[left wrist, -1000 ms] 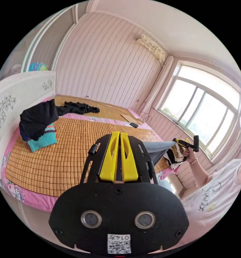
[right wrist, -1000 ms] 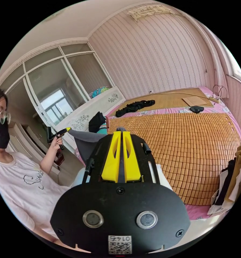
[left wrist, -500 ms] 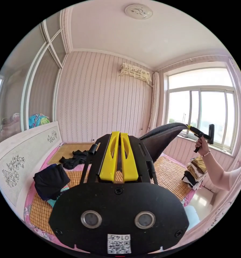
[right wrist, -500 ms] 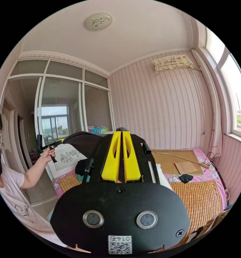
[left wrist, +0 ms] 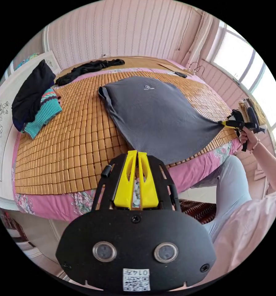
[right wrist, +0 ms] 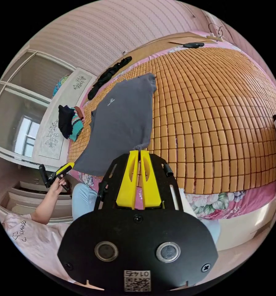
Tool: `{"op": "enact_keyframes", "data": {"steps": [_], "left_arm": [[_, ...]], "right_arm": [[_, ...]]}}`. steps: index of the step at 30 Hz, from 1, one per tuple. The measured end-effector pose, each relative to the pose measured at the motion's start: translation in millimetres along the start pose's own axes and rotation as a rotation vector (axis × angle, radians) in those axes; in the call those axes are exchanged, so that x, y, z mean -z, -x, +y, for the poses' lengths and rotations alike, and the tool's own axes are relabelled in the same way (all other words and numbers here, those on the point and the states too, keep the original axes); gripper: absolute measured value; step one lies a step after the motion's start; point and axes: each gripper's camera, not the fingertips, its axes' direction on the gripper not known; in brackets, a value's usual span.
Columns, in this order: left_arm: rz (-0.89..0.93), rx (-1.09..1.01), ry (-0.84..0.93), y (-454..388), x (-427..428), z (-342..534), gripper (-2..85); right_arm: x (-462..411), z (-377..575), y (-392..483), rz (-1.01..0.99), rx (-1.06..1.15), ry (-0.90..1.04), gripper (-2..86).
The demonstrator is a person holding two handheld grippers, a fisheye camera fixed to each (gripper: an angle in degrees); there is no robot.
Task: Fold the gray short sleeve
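I had each tool clamped on a hem corner of the gray shirt (left wrist: 156, 114), left tool (right wrist: 71, 166), right tool (right wrist: 140, 151), stretching it flat over the bed mat (left wrist: 67, 148) for folding.

My left tool (left wrist: 137, 153) hid the shirt (left wrist: 156, 114) hem it pinched; the shirt's chest logo (left wrist: 149, 88) was too small to tell.

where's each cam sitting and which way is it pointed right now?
Left gripper view: rides the left gripper, off the bed's near edge, facing across the bamboo mat; a forearm and trouser leg show.
Right gripper view: rides the right gripper at the same edge, facing across the mat; a forearm and the person's pale top show.
Shared: the gray shirt spread flat, each other's gripper, the dark clothes pile.
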Motion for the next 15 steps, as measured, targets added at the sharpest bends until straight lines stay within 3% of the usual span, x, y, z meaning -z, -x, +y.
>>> {"op": "enact_keyframes", "data": {"steps": [6, 15], "left_arm": [[0.083, 0.011, 0.197, 10.0, -23.4, 12.3, -1.0], [0.089, -0.036, 0.286, 29.8, -34.3, 27.4, -1.0]], "right_arm": [[-33.5, 25.1, -19.8, 0.019, -0.009, 0.082, 0.4], [-79.5, 47.4, -33.8, 0.057, 0.04, 0.256, 0.7]]}}
